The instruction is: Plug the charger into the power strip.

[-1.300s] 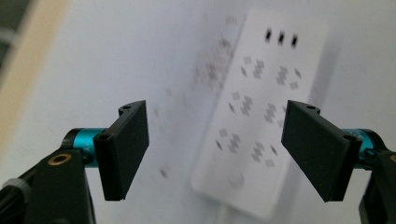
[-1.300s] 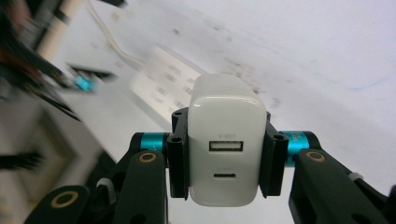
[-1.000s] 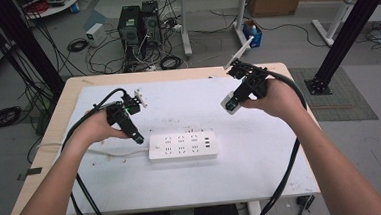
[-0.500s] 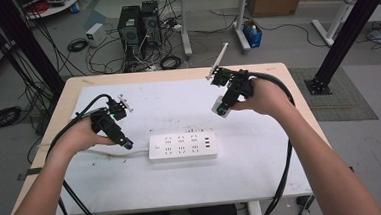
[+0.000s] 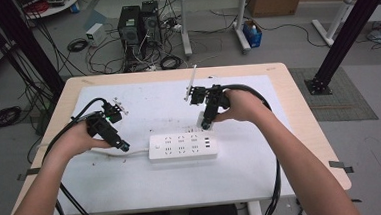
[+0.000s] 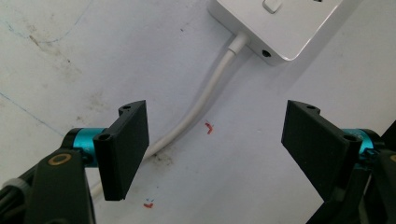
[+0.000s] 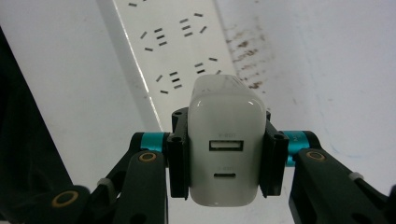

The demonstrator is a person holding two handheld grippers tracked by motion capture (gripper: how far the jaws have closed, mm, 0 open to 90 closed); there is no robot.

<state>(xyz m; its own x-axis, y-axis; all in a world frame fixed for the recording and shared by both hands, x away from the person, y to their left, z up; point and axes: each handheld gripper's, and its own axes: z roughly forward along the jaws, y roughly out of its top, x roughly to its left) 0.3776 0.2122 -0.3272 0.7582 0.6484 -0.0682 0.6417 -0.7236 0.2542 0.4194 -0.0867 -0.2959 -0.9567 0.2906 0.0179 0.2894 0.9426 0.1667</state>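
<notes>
Gripping a white charger point(image 7: 226, 149) btwn our right gripper's point(image 7: 225, 156) 2 jaws, just above the power strip point(image 5: 183, 146), we hold our left gripper point(image 6: 215, 149) spread wide over its cord point(image 6: 201, 109).

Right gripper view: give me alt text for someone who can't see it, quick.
A white charger, its two ports facing the camera, is clamped between the black jaws of the right gripper. Beyond it lies a white power strip on the scuffed white table.
</notes>
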